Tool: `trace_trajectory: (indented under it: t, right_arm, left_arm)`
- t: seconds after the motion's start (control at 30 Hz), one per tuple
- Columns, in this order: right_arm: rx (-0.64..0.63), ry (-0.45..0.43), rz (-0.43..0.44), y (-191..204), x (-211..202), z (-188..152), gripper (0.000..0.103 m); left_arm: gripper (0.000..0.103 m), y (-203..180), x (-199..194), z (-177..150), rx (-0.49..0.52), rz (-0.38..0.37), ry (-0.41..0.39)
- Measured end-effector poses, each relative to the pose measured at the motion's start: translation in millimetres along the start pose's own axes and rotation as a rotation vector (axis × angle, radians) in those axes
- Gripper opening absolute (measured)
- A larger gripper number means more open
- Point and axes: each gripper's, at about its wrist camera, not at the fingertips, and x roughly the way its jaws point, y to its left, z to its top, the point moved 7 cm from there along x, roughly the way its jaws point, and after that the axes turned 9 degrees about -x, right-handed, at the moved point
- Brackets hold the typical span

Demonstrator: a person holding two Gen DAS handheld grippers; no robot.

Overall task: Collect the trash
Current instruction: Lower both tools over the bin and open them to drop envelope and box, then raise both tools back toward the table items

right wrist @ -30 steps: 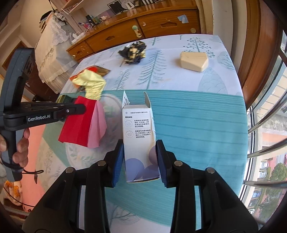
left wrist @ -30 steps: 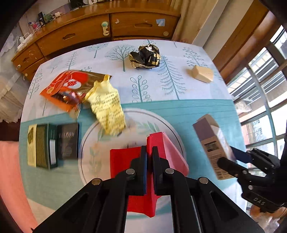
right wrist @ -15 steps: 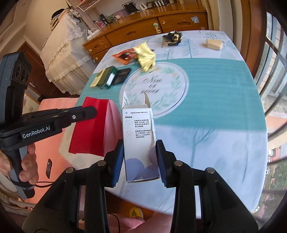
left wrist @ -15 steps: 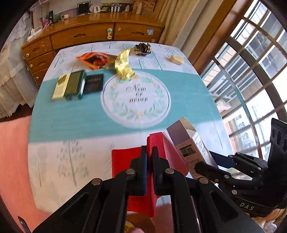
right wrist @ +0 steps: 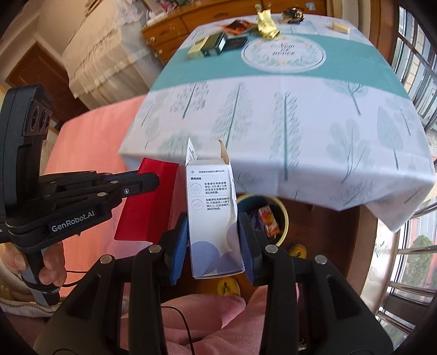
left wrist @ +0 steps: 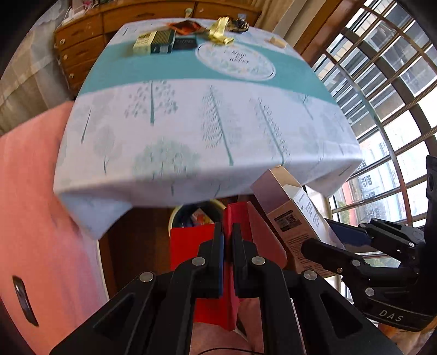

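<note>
- Broadly, the table with its tree-print cloth fills the upper part of both views, and both grippers hang off its near edge, over the wooden floor.
- Below that edge stands the waste bin, round, pale-rimmed and dark inside, with a colourful wrapper already lying in it; it sits partly under the cloth's overhang.
- From the right gripper the bin lies just ahead and slightly right, beyond the fingertips; this gripper looks the nearer of the two.
- From the left gripper the bin lies straight ahead and slightly left, half hidden behind what it carries.
- The right gripper is clamped on a white carton with open top flaps; its long axis runs along the fingers, open end pointing away toward the table edge.
- The left gripper is fully closed, pinching a folded red paper box, whose flat faces stand on edge either side of the jaws.
- The two loads sit close side by side, the carton on the red one's right; whether they touch I cannot tell.
- Judged from this, the drop needs each load carried a little further forward over the bin's mouth before any release.
- Far back on the table remain more scraps: flat packets, a gold wrapper and a dark crumpled one.
</note>
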Motion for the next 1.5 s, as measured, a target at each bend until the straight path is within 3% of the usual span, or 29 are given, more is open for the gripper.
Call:
trace_trajectory:
  t: [0.23, 0.5, 0.77, 1.1, 1.3, 1.37, 1.4, 1.5]
  right_arm:
    - [0.006, 0.093, 0.0, 5, 41, -48, 0.032]
    - [0.147, 0.148, 0.006, -49, 136, -94, 0.032]
    - [0.256, 0.165, 0.026, -97, 233, -126, 0.032]
    - [0.306, 0.175, 0.021, -143, 350, -140, 0.032]
    - [0.31, 0.207, 0.024, -155, 390, -141, 0.034]
    - [0.309, 0.205, 0.02, -158, 395, -140, 0.046]
    - [0.309, 0.206, 0.014, -159, 396, -139, 0.05]
    - [0.304, 0.204, 0.007, -160, 397, -138, 0.052]
  left_arm:
    - [0.004, 10, 46, -35, -0.046, 0.037, 0.015]
    - [0.004, 31, 151, -58, -0.107, 0.076, 0.028]
    - [0.004, 54, 262, -60, -0.1, 0.094, 0.015]
    - [0.005, 101, 386, -56, -0.121, 0.128, 0.022]
    - [0.024, 122, 418, -56, -0.151, 0.162, 0.042]
    - [0.053, 126, 422, -58, -0.152, 0.165, 0.05]
    - [0.059, 127, 423, -59, -0.151, 0.167, 0.052]
    - [0.061, 131, 422, -63, -0.153, 0.18, 0.057]
